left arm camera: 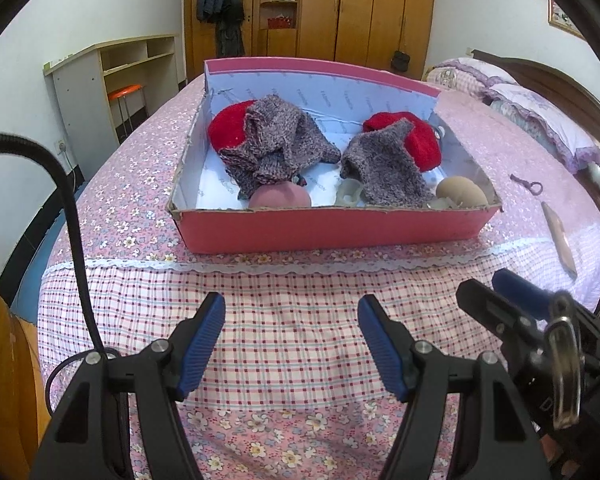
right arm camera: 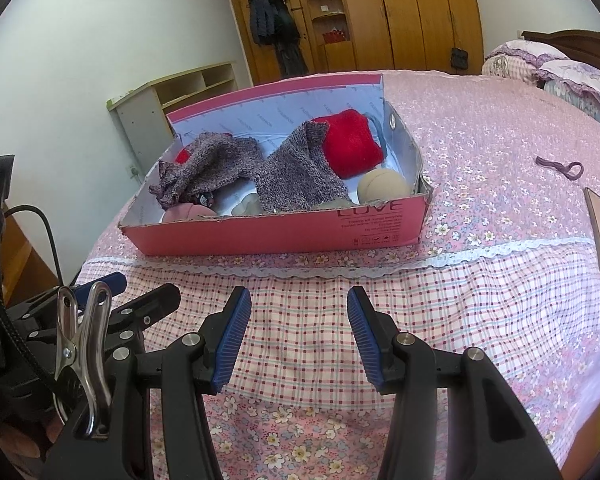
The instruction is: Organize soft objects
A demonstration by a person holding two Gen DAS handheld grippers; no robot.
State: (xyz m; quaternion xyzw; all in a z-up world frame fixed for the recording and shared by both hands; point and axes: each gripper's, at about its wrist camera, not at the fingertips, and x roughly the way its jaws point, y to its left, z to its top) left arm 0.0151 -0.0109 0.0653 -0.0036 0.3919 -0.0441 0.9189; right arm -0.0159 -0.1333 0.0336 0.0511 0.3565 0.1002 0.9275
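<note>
Grey-purple knits [left arm camera: 278, 144] drape red cushions [left arm camera: 228, 124] in pink box [left arm camera: 332, 230] (both tools [left arm camera: 292, 344] released, empty)

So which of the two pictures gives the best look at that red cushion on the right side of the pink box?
The right wrist view: the red cushion sits large there, most of its face clear of the grey knit. In the left wrist view the same cushion looks smaller, with the knit covering more of it.
</note>
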